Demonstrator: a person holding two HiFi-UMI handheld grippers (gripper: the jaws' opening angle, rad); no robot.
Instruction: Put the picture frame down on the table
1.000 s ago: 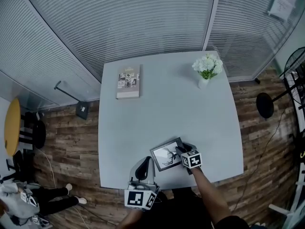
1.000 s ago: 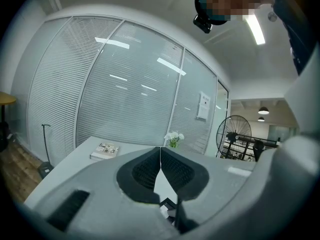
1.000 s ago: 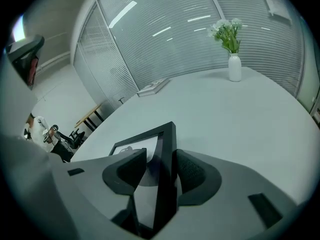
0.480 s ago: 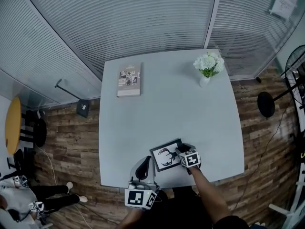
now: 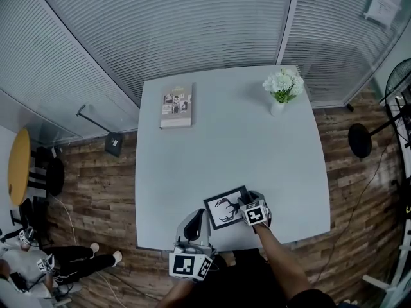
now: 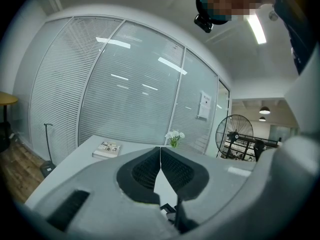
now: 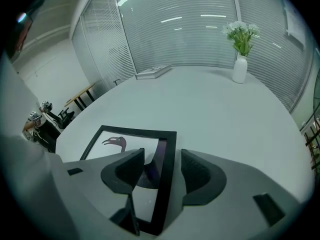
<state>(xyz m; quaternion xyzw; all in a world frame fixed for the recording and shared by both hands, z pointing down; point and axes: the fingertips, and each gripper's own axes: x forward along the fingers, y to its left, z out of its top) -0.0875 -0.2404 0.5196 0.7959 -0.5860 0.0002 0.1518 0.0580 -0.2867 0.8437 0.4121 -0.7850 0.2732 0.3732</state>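
The black picture frame point(image 5: 223, 209) with a bird print lies face up on the white table point(image 5: 225, 140), near its front edge. My right gripper point(image 5: 244, 204) is at the frame's right side. In the right gripper view, the frame's point(image 7: 131, 145) right bar runs between the jaws of this gripper point(image 7: 162, 166), which stand apart with a gap on either side, so it is open. My left gripper point(image 5: 192, 226) hovers at the table's front edge, left of the frame. Its jaws point(image 6: 160, 156) meet at the tips with nothing between them.
A book point(image 5: 176, 106) lies at the table's far left. A white vase of flowers point(image 5: 280, 88) stands at the far right corner. Slatted glass walls rise behind the table. A standing fan point(image 5: 359, 140) is on the floor to the right, and a person point(image 5: 38, 265) is low at the left.
The frame's face has turned slightly, so the bird print shows more plainly. The right gripper stays at its right edge. The left gripper has hardly moved.
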